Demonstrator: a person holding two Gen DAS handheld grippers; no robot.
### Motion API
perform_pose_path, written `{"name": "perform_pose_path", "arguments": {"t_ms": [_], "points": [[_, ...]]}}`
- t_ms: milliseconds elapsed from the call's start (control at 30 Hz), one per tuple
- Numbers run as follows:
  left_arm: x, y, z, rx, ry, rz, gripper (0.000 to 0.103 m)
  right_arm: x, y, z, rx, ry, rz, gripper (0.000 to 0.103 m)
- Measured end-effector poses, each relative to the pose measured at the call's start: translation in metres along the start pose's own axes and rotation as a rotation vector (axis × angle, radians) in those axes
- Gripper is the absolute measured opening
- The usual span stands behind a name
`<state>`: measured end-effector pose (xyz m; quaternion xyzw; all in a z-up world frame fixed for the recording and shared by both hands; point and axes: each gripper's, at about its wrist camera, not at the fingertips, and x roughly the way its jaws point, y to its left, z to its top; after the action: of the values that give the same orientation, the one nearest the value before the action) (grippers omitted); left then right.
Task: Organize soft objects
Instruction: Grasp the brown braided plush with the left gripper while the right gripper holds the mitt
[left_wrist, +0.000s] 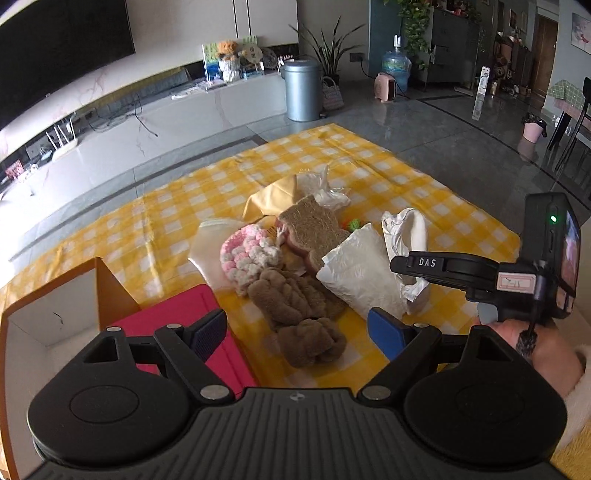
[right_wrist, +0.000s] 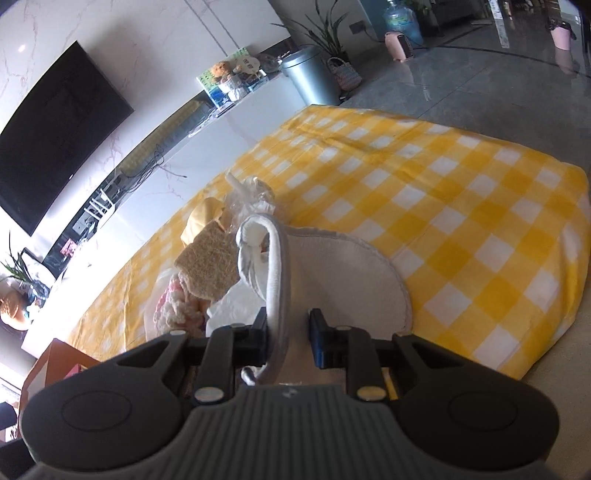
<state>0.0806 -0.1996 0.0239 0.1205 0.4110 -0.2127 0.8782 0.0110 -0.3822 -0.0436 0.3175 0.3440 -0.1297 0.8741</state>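
A yellow checked cloth (left_wrist: 155, 206) on the tabletop carries the soft pile beside an open box (left_wrist: 55, 314). The right tool (right_wrist: 288, 332) pinches a white slipper (right_wrist: 332, 280); next comes lifting it boxward. The left tool (left_wrist: 297, 328) hangs spread above a brown plush (left_wrist: 295, 306).

A grey bin (left_wrist: 303, 90) stands beside a potted plant (left_wrist: 328, 51).

Bright daylight, floor glare, fisheye warp
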Motion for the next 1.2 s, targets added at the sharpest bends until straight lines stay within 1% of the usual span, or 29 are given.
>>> {"name": "perform_pose_path", "arguments": {"t_ms": [67, 100, 233, 333, 467, 500, 567, 600, 633, 667, 700, 767, 833, 867, 900, 933, 967, 1000, 1067, 1100, 1200], "points": [[0.017, 0.0, 0.012, -0.02, 0.058, -0.011, 0.1, -0.003, -0.006, 0.002, 0.016, -0.019, -0.01, 0.02], [0.025, 0.001, 0.017, -0.035, 0.092, -0.009, 0.098, -0.004, -0.009, 0.003, 0.022, -0.026, -0.012, 0.02], [0.061, 0.009, 0.032, -0.093, 0.227, -0.022, 0.093, -0.002, -0.015, 0.005, 0.044, -0.01, 0.013, 0.02], [0.087, 0.011, 0.038, -0.11, 0.305, 0.012, 0.091, 0.0, -0.014, 0.004, 0.038, -0.001, 0.021, 0.02], [0.115, 0.007, 0.036, -0.119, 0.372, 0.035, 0.085, 0.002, -0.014, 0.004, 0.036, 0.007, 0.034, 0.02], [0.121, 0.005, 0.036, -0.119, 0.389, 0.044, 0.084, 0.003, -0.015, 0.004, 0.037, 0.009, 0.038, 0.02], [0.135, 0.002, 0.034, -0.108, 0.421, 0.087, 0.084, 0.005, -0.017, 0.005, 0.042, 0.011, 0.043, 0.02], [0.14, -0.002, 0.034, -0.077, 0.414, 0.118, 0.082, 0.005, -0.017, 0.005, 0.044, 0.013, 0.047, 0.02], [0.144, -0.005, 0.033, -0.051, 0.412, 0.153, 0.082, 0.006, -0.018, 0.005, 0.047, 0.016, 0.05, 0.02], [0.149, -0.009, 0.032, -0.031, 0.418, 0.186, 0.082, 0.006, -0.019, 0.005, 0.05, 0.017, 0.053, 0.02], [0.152, -0.012, 0.032, -0.024, 0.424, 0.201, 0.088, 0.007, -0.019, 0.005, 0.051, 0.019, 0.055, 0.02], [0.157, -0.017, 0.031, -0.021, 0.439, 0.212, 0.095, 0.008, -0.02, 0.005, 0.052, 0.023, 0.06, 0.02], [0.165, -0.024, 0.029, 0.008, 0.454, 0.255, 0.1, 0.008, -0.019, 0.005, 0.049, 0.024, 0.068, 0.02], [0.168, -0.028, 0.029, 0.033, 0.458, 0.264, 0.101, 0.007, -0.019, 0.005, 0.042, 0.023, 0.075, 0.02], [0.169, -0.03, 0.028, 0.056, 0.456, 0.246, 0.092, 0.007, -0.017, 0.004, 0.034, 0.02, 0.082, 0.02], [0.172, -0.03, 0.026, 0.055, 0.47, 0.207, 0.087, 0.006, -0.017, 0.004, 0.03, 0.019, 0.085, 0.02], [0.175, -0.028, 0.022, 0.031, 0.498, 0.178, 0.078, 0.006, -0.016, 0.004, 0.026, 0.019, 0.086, 0.02], [0.177, -0.026, 0.019, 0.003, 0.511, 0.173, 0.073, 0.006, -0.017, 0.004, 0.026, 0.02, 0.087, 0.02], [0.177, -0.019, 0.015, -0.039, 0.492, 0.156, 0.069, 0.007, -0.017, 0.004, 0.031, 0.021, 0.088, 0.02], [0.175, -0.016, 0.015, -0.047, 0.486, 0.145, 0.066, 0.007, -0.018, 0.004, 0.034, 0.022, 0.088, 0.02], [0.164, -0.007, 0.013, -0.075, 0.475, 0.127, 0.062, 0.008, -0.018, 0.004, 0.035, 0.025, 0.09, 0.02]]}}
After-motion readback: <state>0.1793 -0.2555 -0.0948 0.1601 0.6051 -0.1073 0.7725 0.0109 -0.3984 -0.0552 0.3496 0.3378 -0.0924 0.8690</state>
